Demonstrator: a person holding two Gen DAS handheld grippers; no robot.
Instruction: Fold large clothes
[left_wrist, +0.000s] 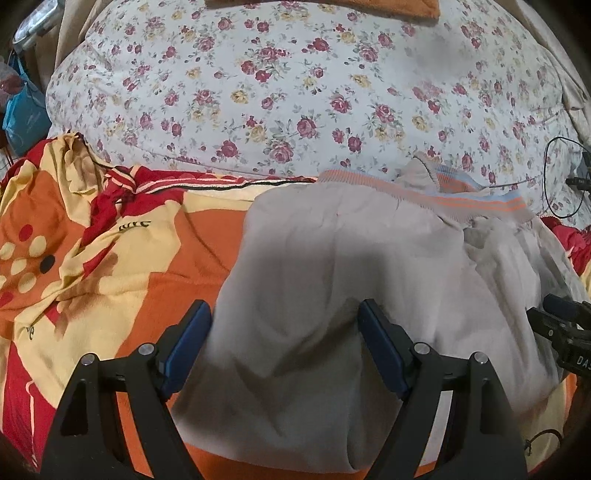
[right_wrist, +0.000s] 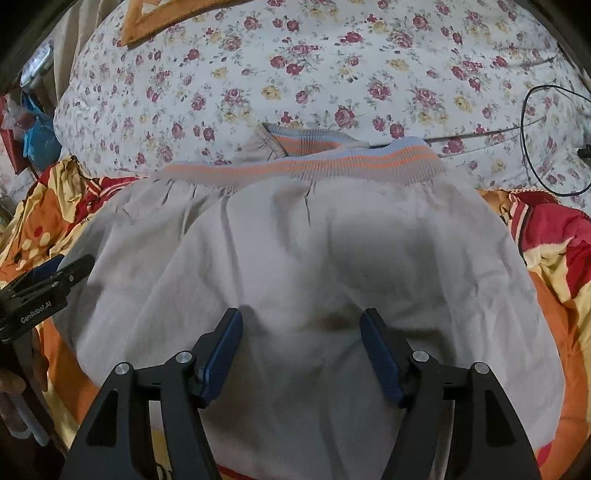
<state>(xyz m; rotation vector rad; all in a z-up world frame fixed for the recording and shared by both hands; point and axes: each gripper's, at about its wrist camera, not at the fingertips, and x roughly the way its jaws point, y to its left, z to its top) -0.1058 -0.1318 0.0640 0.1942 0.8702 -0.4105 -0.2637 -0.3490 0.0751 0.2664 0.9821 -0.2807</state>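
Note:
A pale grey garment (left_wrist: 332, 258) (right_wrist: 332, 240) lies spread on the bed. Its ribbed band (left_wrist: 443, 201) (right_wrist: 332, 162), striped orange and light blue, is at the far edge. My left gripper (left_wrist: 283, 310) hovers over the garment's left part, open, with its blue pads wide apart and nothing pinched. My right gripper (right_wrist: 302, 317) stands open above the middle of the grey cloth, which lies below the pads and not pressed between them. In each wrist view the other gripper shows at the edge: the right one (left_wrist: 561, 325), the left one (right_wrist: 44, 280).
An orange, red and yellow bedsheet (left_wrist: 110, 258) (right_wrist: 554, 258) lies under the garment. Behind it is a white floral quilt (left_wrist: 295, 92) (right_wrist: 332, 74). A black cable (left_wrist: 554, 177) (right_wrist: 546, 140) loops at the far right. A blue bag (left_wrist: 22, 110) stands at the left.

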